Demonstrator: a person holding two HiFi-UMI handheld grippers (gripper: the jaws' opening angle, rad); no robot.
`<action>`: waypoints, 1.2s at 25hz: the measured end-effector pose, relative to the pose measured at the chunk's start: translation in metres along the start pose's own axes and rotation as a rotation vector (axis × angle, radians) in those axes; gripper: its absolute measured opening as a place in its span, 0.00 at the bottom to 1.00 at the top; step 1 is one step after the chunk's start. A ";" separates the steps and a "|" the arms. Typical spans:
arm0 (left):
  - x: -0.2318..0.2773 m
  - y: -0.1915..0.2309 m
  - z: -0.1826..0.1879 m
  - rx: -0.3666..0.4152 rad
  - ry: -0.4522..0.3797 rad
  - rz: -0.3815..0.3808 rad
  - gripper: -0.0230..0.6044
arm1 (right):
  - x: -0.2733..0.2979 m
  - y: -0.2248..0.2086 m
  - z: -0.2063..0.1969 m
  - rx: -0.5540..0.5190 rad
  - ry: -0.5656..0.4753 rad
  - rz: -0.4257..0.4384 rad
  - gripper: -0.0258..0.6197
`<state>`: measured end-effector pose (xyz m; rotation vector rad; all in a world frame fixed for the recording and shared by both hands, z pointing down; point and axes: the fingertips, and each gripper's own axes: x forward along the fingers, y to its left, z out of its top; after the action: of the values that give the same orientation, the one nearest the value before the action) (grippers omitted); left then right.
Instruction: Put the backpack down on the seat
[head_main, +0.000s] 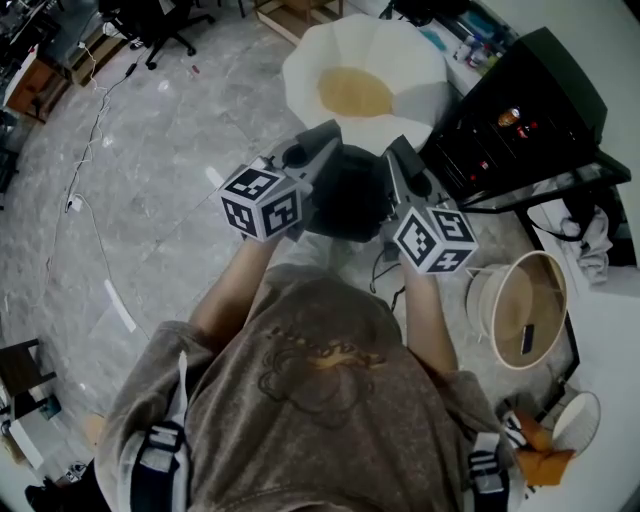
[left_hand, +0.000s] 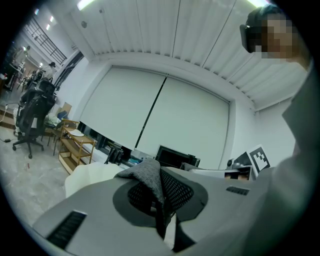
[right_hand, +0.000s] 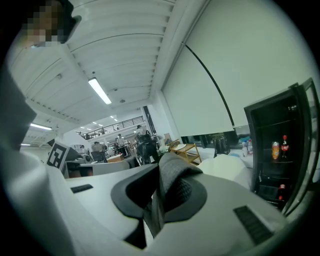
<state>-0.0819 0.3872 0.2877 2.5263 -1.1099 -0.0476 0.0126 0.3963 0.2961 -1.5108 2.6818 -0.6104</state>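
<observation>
Backpack (head_main: 350, 195) dangles with left tool (left_hand: 161, 210) and right tool (right_hand: 157, 205) each pinching a grey strap (left_hand: 147, 175), so I'd hold both level and lower slowly onto the white seat (head_main: 420, 75).

Both bare arms reach forward from the chest, the left forearm (head_main: 235, 290) and right forearm (head_main: 425, 320) nearly parallel. The left gripper (head_main: 322, 140) and right gripper (head_main: 397, 150) are held up close beside each other, their tips leaning slightly inward. The marker cubes (head_main: 262, 203) face back toward the body. The wrists seem straight, though the cubes cover them. Each gripper's jaws are clamped tight on a fold of grey strap (left_hand: 147, 172).
</observation>
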 end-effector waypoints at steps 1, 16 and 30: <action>0.006 0.003 0.001 -0.001 0.001 -0.003 0.09 | 0.004 -0.005 0.001 0.001 0.001 -0.003 0.09; 0.111 0.072 0.025 -0.040 0.041 -0.050 0.09 | 0.098 -0.074 0.031 0.045 0.002 -0.049 0.09; 0.193 0.147 0.068 -0.048 0.079 -0.108 0.09 | 0.198 -0.119 0.071 0.067 0.009 -0.064 0.09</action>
<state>-0.0651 0.1363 0.3001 2.5200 -0.9310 -0.0030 0.0181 0.1547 0.3064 -1.5863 2.6000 -0.7046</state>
